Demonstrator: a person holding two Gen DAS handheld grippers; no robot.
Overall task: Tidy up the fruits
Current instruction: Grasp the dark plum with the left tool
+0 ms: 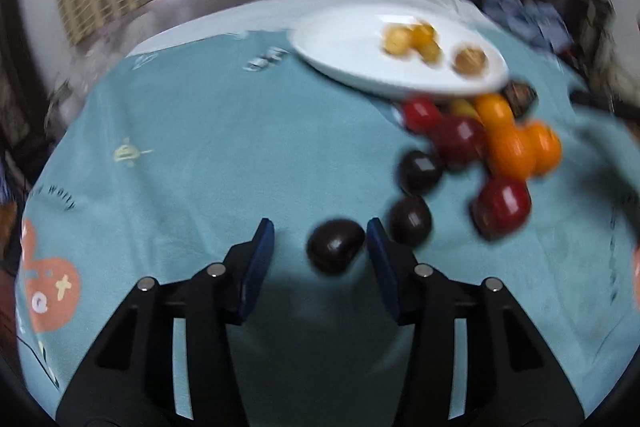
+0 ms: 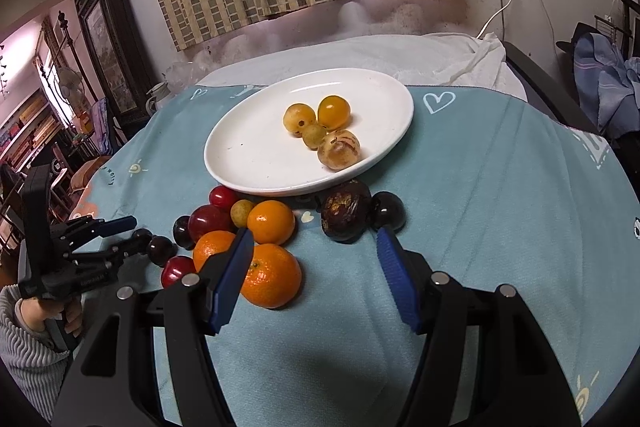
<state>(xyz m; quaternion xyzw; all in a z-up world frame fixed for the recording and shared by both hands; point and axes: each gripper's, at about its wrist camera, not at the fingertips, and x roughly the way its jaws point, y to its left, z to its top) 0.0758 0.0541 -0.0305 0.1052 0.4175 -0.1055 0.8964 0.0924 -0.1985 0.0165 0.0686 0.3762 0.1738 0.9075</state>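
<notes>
My left gripper (image 1: 320,247) is spread wide around a dark plum (image 1: 335,246) lying on the teal cloth (image 1: 192,155), not gripping it. My right gripper (image 2: 314,259) hangs open and empty above the oranges (image 2: 271,275), near the white plate (image 2: 248,151) of yellow fruits (image 2: 320,129).

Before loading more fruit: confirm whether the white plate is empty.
No: four yellowish fruits already sit on the white plate in the right wrist view.
</notes>
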